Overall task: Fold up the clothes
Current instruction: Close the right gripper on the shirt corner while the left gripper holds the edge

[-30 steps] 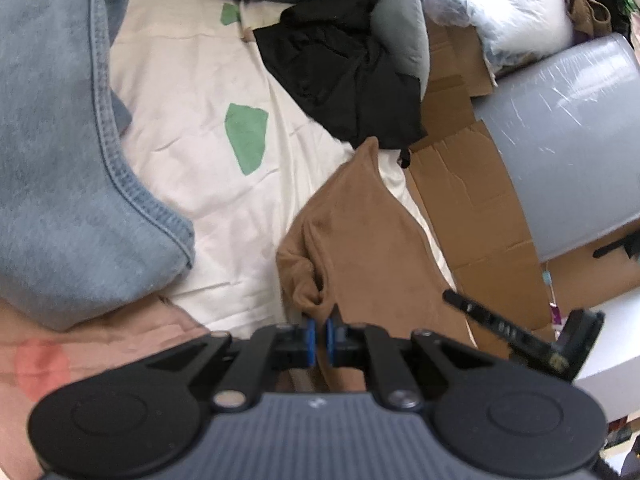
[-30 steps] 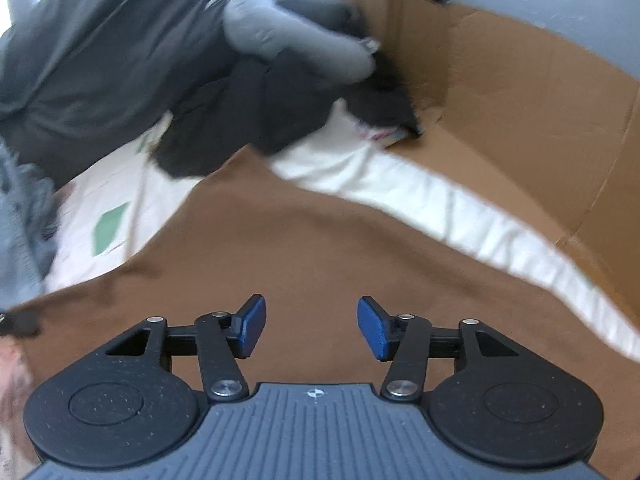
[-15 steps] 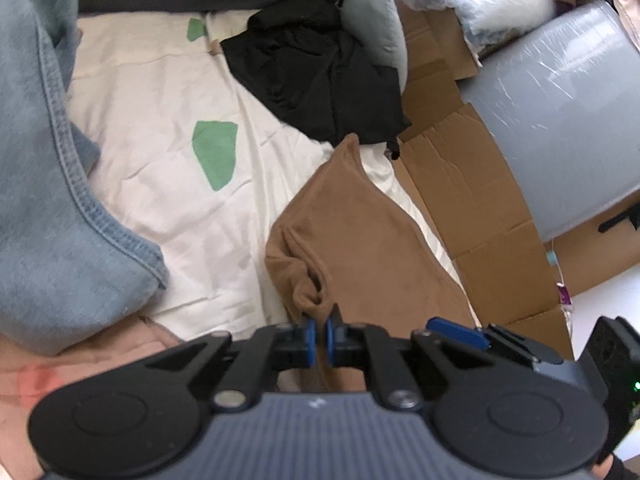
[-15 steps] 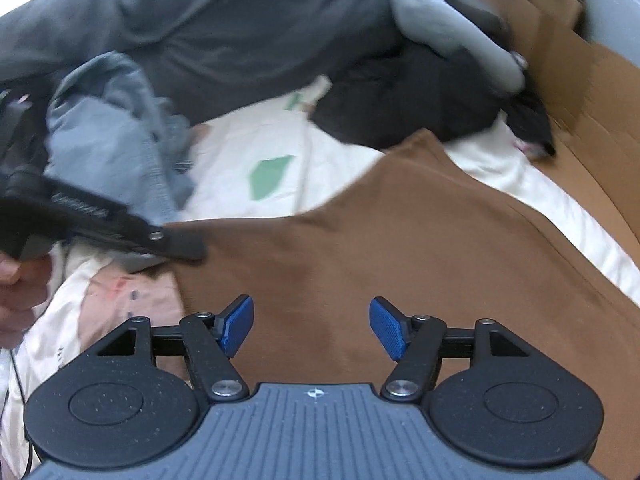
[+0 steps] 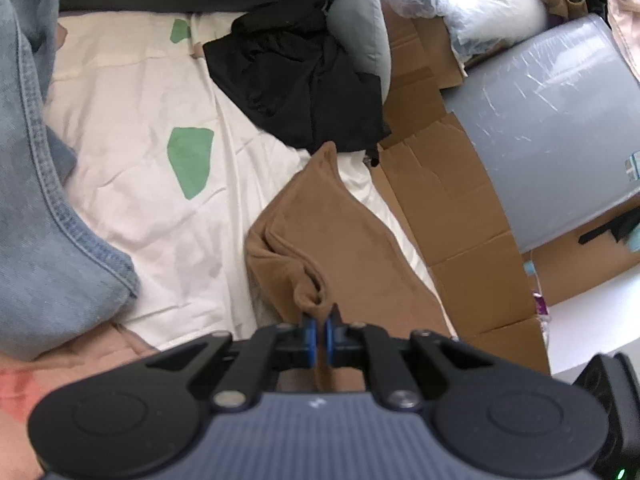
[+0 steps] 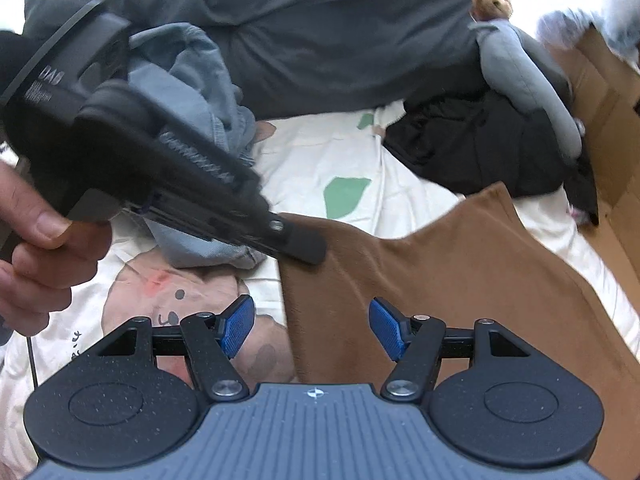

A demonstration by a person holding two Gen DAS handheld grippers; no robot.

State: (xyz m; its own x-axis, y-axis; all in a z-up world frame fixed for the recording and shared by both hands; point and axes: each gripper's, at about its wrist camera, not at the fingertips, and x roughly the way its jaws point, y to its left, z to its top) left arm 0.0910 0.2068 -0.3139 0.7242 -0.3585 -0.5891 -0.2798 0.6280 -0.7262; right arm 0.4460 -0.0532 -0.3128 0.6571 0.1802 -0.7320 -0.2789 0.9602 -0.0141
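The left gripper (image 5: 319,336) pinches a bunched edge of the brown garment (image 5: 340,248), its blue pads closed tight on the cloth, which spreads ahead of it across a cream sheet (image 5: 132,160) with green patches. The right gripper (image 6: 312,328) hovers just above the same garment's near edge, jaws having just been opening and now standing wide with nothing between the pads. Beyond the left gripper lie a black garment (image 5: 304,80) and flattened cardboard (image 5: 452,216); to its left, blue denim (image 5: 36,216).
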